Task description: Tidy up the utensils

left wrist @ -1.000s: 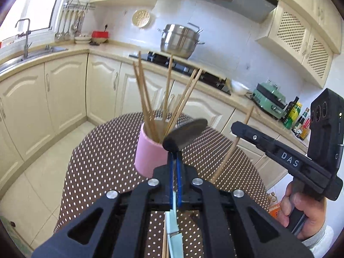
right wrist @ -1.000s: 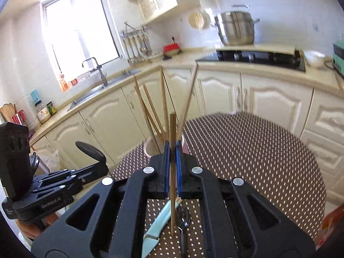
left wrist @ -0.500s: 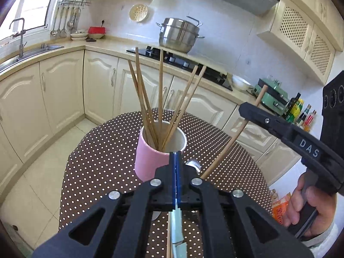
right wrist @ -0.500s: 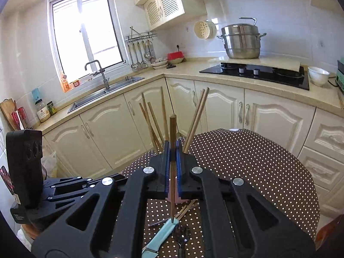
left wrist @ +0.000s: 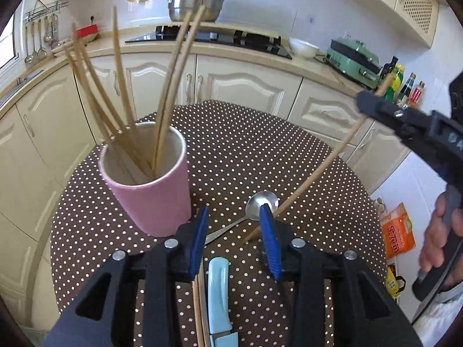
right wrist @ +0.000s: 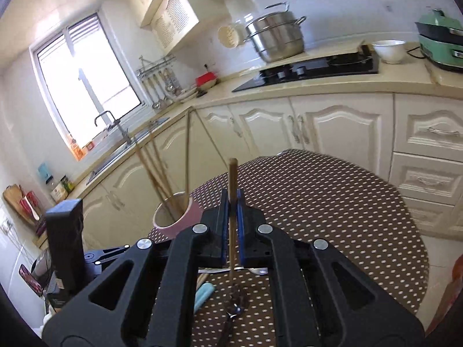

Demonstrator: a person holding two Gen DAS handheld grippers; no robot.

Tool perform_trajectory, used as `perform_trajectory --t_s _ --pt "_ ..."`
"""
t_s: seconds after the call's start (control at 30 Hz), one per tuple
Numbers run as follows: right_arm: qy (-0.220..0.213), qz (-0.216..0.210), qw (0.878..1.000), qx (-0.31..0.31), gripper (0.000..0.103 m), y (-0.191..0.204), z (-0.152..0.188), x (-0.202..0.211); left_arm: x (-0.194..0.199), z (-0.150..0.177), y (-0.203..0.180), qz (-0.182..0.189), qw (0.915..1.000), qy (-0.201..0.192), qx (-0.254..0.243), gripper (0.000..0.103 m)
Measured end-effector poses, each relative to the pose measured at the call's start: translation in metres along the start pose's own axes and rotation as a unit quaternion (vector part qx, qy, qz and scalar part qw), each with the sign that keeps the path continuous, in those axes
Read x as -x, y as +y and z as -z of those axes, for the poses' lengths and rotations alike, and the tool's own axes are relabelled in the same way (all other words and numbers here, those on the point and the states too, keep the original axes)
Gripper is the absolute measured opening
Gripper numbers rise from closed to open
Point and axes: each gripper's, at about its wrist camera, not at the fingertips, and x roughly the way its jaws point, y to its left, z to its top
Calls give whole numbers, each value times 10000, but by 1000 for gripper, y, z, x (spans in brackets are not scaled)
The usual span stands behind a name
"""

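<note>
A pink cup point(left wrist: 150, 190) stands near the left edge of a round bench point(left wrist: 303, 156) covered in brown polka-dot cloth, with several wooden chopsticks point(left wrist: 170, 86) leaning out of it in a fan. The left gripper point(left wrist: 234, 225) hangs just right of the cup, its jaws opening and empty, blue pads apart over bare cloth. Right of the cup lies a metal spoon point(left wrist: 254, 205), its bowl away from the camera and its handle running back between the pads; nearer the camera than the cup, a light blue knife handle point(left wrist: 218, 292) and two loose chopsticks point(left wrist: 198, 306) lie side by side under the left gripper. The right gripper point(right wrist: 233, 225), held by a hand point(left wrist: 442, 237) off the bench's right edge, has its jaws pressed together on a single chopstick point(left wrist: 318, 167), which slants down toward the spoon, its lower tip just beside the bowl. Beyond the cup, the far half of the bench lies open up to its curved rim; cream cabinets point(left wrist: 237, 81) stand close behind that rim.
</note>
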Motion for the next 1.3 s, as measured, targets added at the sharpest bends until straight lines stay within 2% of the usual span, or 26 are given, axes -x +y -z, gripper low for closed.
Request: perform_trajectory --t_s 0.2,0.3,0.43,0.57,0.63,0.77,0.83,0.97,1.03,1.1,1.2,1.3 --pt "-247 137 9996 29 6 -25 -17 24 -43 -5 -13 -245 9972 664 -253 36" --pt "-233 212 9994 112 5 -27 -24 22 -65 -4 -15 -465 9931 1016 -349 36" --pt "-179 235 9994 203 6 -32 -29 14 -86 -3 -13 -751 9875 1293 -490 35" --pt "-129 214 9994 236 5 -34 -32 7 -104 -2 -8 -785 9834 1544 -544 25" --pt "-87 192 9995 251 6 -36 -33 4 -107 -2 -8 -820 9831 1524 -593 22" --pt "-48 179 9995 262 6 -37 -33 0 -109 -4 -11 -760 9837 1472 -705 7" --pt "-21 169 9995 262 6 -36 -32 -1 -108 -8 -13 -753 9865 1322 -610 4" --pt "8 154 9994 312 6 -29 -32 -3 -80 -16 -10 -477 9953 778 -319 4" --pt "-4 154 9992 363 6 -24 -33 -3 -58 -19 -11 -453 9979 401 -249 4" --pt "-23 146 9990 417 6 -16 -35 -3 -33 -22 -11 -278 9995 -38 -173 4" --pt "-63 130 9984 539 6 -2 -38 -3 1 -26 -7 -149 9978 -638 -78 4" --pt "-159 83 9977 659 6 16 -43 0 42 -33 4 -13 9901 -1402 71 4"
